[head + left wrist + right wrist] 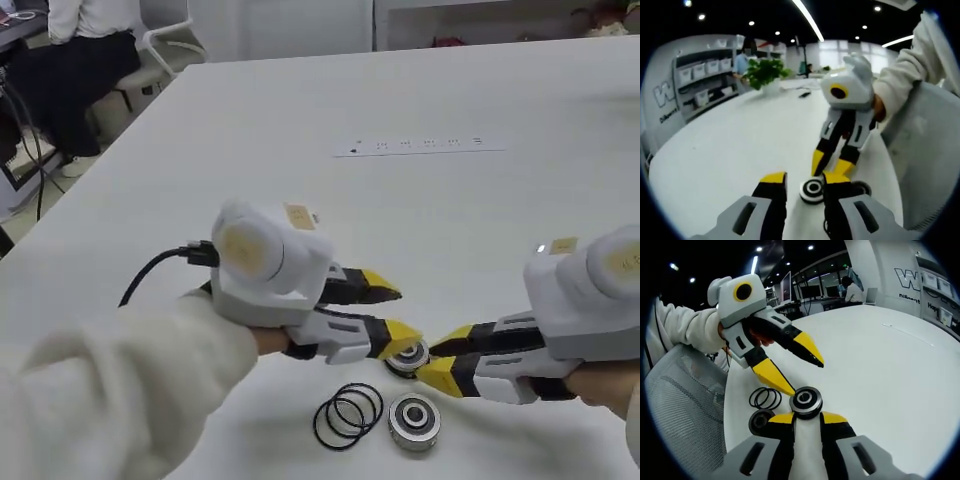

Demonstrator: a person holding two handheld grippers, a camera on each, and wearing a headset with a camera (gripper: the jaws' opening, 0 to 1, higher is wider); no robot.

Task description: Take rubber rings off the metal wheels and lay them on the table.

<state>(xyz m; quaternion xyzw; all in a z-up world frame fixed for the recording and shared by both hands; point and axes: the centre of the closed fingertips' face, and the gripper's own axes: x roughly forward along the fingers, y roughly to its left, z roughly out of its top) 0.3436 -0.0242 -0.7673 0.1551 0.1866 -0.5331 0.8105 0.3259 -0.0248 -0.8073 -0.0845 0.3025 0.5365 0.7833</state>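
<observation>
Sleeve (110,400) foremost above white counter (400,200).
Left tongs (405,314) spread, lower jaw touching a metal wheel (407,357) that right tongs (426,358) pinch at their tips; second wheel (414,420) lies flat nearer, loose rubber rings (347,415) just beside it.

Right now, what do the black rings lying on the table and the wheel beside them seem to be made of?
The rings: probably rubber; thin, matte black, lying flat in overlapping loops. The wheel beside them: apparently metal; shiny silver rim with highlights, around a dark inner band. The second wheel, between the tips of the right tool, looks alike.
</observation>
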